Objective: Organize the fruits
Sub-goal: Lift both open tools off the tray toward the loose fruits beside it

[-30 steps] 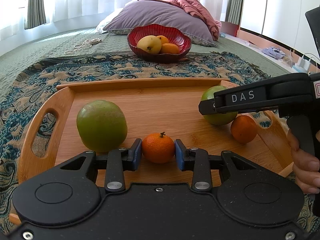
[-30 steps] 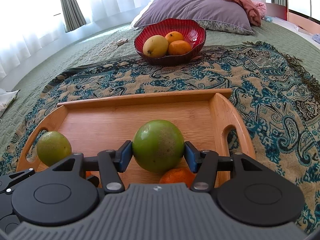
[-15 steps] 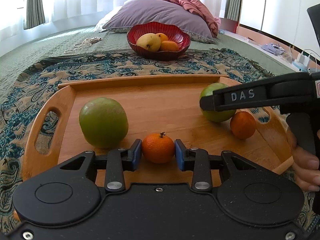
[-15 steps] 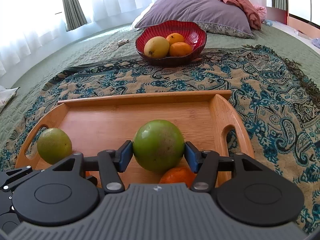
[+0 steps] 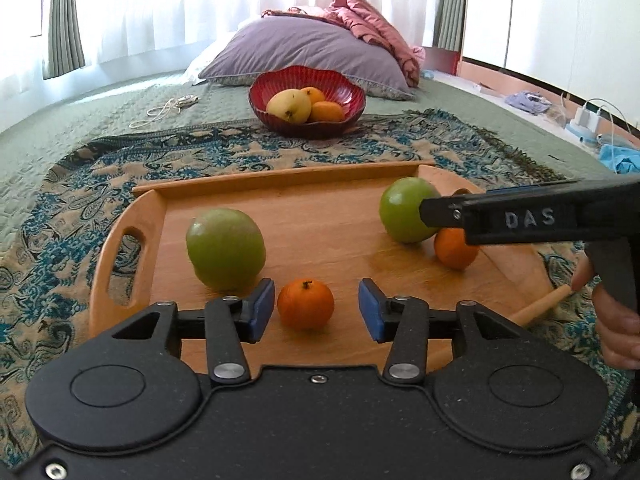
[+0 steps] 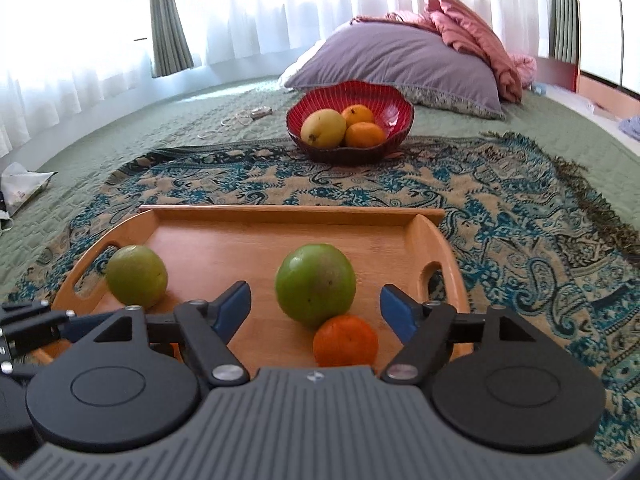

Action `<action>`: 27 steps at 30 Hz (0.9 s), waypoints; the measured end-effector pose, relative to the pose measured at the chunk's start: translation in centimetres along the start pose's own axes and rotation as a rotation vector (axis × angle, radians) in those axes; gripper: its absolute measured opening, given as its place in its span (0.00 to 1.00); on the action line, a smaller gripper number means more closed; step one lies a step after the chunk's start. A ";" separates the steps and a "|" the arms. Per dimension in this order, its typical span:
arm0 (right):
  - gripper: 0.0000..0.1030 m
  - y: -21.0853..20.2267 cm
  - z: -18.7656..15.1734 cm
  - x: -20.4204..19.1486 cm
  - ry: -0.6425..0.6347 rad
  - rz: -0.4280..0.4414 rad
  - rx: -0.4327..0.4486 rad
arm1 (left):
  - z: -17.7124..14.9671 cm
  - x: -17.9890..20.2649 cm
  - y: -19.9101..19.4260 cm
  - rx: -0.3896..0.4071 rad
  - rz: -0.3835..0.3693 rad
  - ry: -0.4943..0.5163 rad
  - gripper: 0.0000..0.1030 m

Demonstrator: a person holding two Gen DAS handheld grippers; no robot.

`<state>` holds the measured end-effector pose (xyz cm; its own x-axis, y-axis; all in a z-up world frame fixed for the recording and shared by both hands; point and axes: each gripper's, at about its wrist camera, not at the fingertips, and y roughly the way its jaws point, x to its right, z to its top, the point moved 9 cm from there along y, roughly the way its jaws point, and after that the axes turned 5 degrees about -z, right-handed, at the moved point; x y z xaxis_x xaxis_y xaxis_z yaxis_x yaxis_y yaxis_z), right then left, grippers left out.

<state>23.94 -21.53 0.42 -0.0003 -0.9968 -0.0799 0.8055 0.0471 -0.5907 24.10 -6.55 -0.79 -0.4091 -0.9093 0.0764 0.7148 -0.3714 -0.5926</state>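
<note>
Left wrist view, left to right. Wooden tray [image 5: 132, 248] sits on a patterned throw [image 5: 60, 216] spread over the bed; its left handle slot shows at the far left. Large green fruit [image 5: 225, 248] rests on the tray floor near that handle. Just right of it and nearer the camera – small tangerine [image 5: 305, 304], stem up, standing on the wood. Left gripper [image 5: 316, 308]: its blue fingers [image 5: 262, 308] have just been opening and now stand spread on either side of the tangerine, a gap visible on both sides, nothing pinched.

Further right, a second green fruit [image 5: 402, 216] with a second tangerine [image 5: 454, 250] touching its near-right side, both on the tray by the right handle. Right gripper [image 6: 316, 312] enters from the right edge in this view, held by a hand [image 5: 616, 328].

Right wrist view: its jaws have likewise just been opening – fingers [image 6: 234, 308] spread wide, clear of the second green fruit, which sits free between them.

Beyond the tray, a red bowl [image 5: 352, 96] holds a yellow fruit and two orange ones, in front of a purple pillow [image 5: 304, 46].
</note>
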 end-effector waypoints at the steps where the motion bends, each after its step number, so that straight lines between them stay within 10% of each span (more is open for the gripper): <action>1: 0.83 -0.5 -0.1 0.0 -0.005 0.003 0.008 | -0.1 0.1 -0.4 0.003 -0.001 -0.001 0.46; 27: 0.88 -10.3 -7.7 -2.2 -0.175 -0.019 0.137 | -6.0 1.8 -9.1 0.072 -0.011 0.007 0.91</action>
<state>11.09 -19.35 0.45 0.0771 -0.9940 0.0774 0.8794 0.0313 -0.4751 13.49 -3.70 -0.08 -0.4208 -0.9039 0.0762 0.7493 -0.3937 -0.5326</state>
